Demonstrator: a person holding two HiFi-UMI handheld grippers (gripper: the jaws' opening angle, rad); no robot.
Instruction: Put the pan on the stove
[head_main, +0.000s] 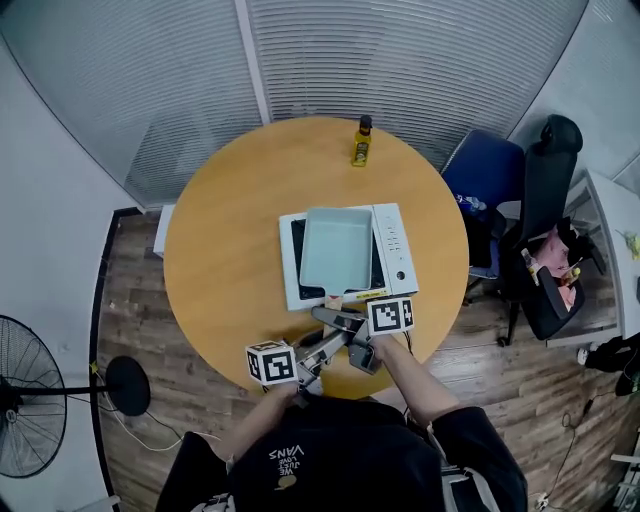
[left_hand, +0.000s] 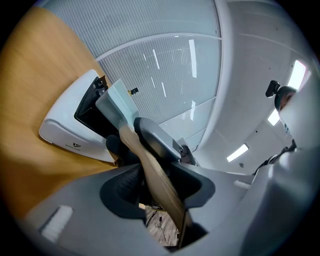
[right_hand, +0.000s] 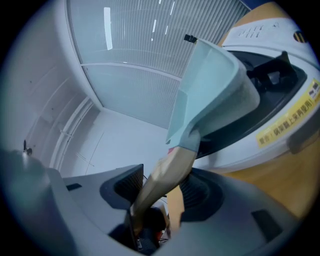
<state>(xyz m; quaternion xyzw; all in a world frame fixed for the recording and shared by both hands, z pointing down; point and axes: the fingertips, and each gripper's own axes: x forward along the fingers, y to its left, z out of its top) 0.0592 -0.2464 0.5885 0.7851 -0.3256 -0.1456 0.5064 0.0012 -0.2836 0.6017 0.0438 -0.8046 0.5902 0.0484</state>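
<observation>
Bright even light, warped edges, glare

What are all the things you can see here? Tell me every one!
pan: one, pale blue-green, wooden handle, over the stove
stove: one, white with black top, middle of the table
table: one, round, wood-coloured
bottle: one, yellow, table's far edge
blue chair: one, right of the table
black chair: one, beside it
fan: one, black, floor at left
left gripper: one, grey, jaws gripping the pan's handle
right gripper: one, grey, jaws gripping the same handle
</observation>
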